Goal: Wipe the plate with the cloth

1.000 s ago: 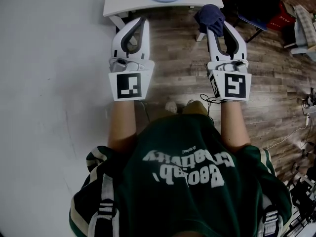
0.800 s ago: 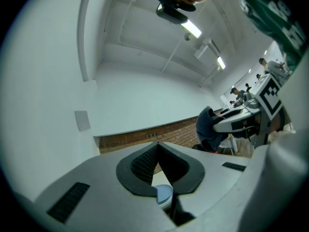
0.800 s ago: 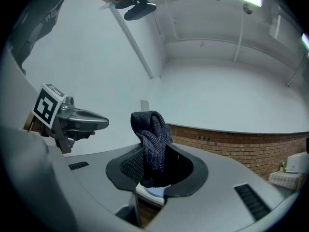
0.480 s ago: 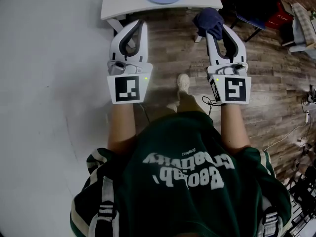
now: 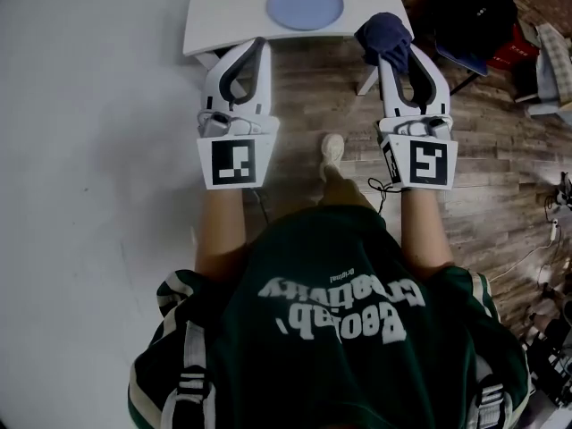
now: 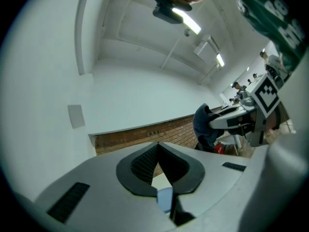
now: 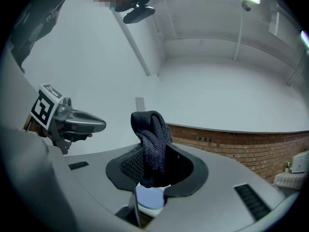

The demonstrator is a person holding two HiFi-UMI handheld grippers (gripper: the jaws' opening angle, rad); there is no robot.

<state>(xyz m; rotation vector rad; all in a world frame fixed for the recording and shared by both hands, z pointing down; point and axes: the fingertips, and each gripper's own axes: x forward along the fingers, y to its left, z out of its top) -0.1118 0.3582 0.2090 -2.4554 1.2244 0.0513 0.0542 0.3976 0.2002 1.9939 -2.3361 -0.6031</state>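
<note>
the table's (image 5: 223,12) far edge is cut off at the top of the head view. the cloth's (image 7: 152,144) lower end is hidden between my right pads. my left gripper (image 5: 259,45) has its jaws closed tip to tip, with nothing between them. my right gripper (image 5: 393,52) is clamped on the dark blue knitted cloth, which bunches above the jaws. the pale blue round plate (image 5: 305,4) lies on the white table, apart from both grippers.

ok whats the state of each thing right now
plate: flat on the table, nothing on it
cloth: bunched, clamped in the right tool, not touching the plate
left tool: shut, empty
right tool: shut on the cloth
</note>
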